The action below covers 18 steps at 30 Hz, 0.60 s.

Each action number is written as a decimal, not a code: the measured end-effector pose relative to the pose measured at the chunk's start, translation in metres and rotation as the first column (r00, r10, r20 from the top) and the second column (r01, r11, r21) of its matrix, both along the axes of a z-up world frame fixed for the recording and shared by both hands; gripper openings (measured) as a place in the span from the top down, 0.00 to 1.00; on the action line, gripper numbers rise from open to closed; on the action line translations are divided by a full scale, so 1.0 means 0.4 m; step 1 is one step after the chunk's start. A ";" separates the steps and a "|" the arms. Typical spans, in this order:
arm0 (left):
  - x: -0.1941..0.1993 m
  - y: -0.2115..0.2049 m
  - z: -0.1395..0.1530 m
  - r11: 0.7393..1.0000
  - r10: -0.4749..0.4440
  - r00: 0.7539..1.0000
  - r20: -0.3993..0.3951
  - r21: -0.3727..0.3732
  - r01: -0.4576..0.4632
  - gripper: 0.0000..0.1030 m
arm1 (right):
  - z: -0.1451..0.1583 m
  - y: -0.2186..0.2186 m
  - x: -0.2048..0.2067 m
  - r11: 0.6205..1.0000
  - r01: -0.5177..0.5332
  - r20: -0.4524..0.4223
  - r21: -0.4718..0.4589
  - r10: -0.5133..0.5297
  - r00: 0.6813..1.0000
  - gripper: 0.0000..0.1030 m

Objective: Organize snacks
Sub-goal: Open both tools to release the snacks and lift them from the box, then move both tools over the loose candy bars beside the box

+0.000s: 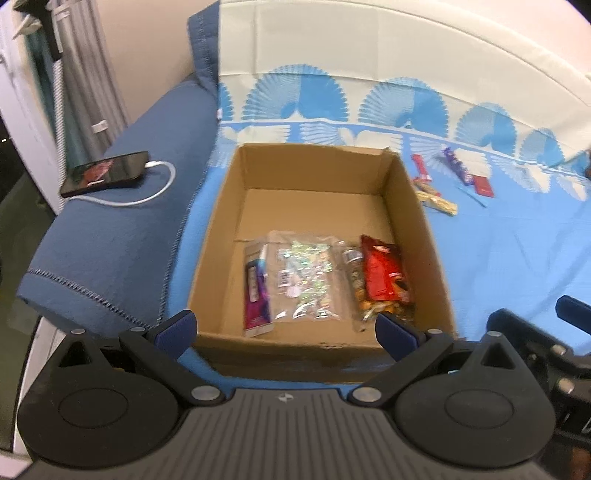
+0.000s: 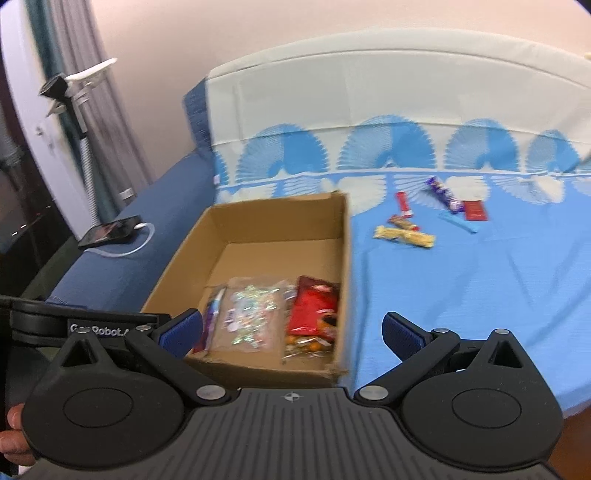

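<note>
Hovering spread and empty, the left gripper point(image 1: 284, 328) and right gripper point(image 2: 291, 332) face the cardboard box point(image 1: 421, 221) on the bed point(image 2: 480, 295), four packets already inside. Loose snack bars point(image 2: 404, 236) lie well beyond; reaching across risks snagging the box wall. Only the right view shows them unobstructed.

left gripper point(image 1: 286, 330) and right gripper point(image 2: 291, 334) hover, fingers spread wide, holding nothing.

Wall point(image 2: 295, 33): plain pale pink.
Curtain point(image 2: 79, 44): grey, far left.
Sofa point(image 1: 110, 236): blue, draped with blue-white patterned cloth point(image 2: 461, 277).
</note>
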<state>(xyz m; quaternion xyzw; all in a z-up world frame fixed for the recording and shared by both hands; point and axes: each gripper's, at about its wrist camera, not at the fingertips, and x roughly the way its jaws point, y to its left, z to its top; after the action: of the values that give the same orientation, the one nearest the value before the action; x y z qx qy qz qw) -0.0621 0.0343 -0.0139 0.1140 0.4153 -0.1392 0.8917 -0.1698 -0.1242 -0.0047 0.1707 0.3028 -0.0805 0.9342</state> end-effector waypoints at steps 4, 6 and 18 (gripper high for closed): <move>-0.006 0.002 0.000 0.999 -0.033 0.999 0.015 -0.014 0.033 0.00 | 0.010 -0.008 -0.027 0.997 0.069 0.014 -0.016 -0.069 0.998 0.00; -0.009 0.013 -0.002 1.000 -0.023 1.000 0.018 -0.019 0.023 0.00 | 0.010 -0.007 -0.030 0.996 0.086 0.020 -0.014 -0.085 0.996 0.00; 0.012 0.074 0.018 0.996 0.094 0.995 0.038 -0.006 -0.094 0.00 | 0.014 0.004 0.020 1.000 0.021 0.069 0.016 -0.022 0.997 0.00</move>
<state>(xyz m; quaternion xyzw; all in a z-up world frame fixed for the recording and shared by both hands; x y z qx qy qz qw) -0.0574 0.0640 -0.0068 0.0951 0.4030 -0.0957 0.9052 -0.1616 -0.1227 0.0007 0.1836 0.2689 -0.0823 0.9419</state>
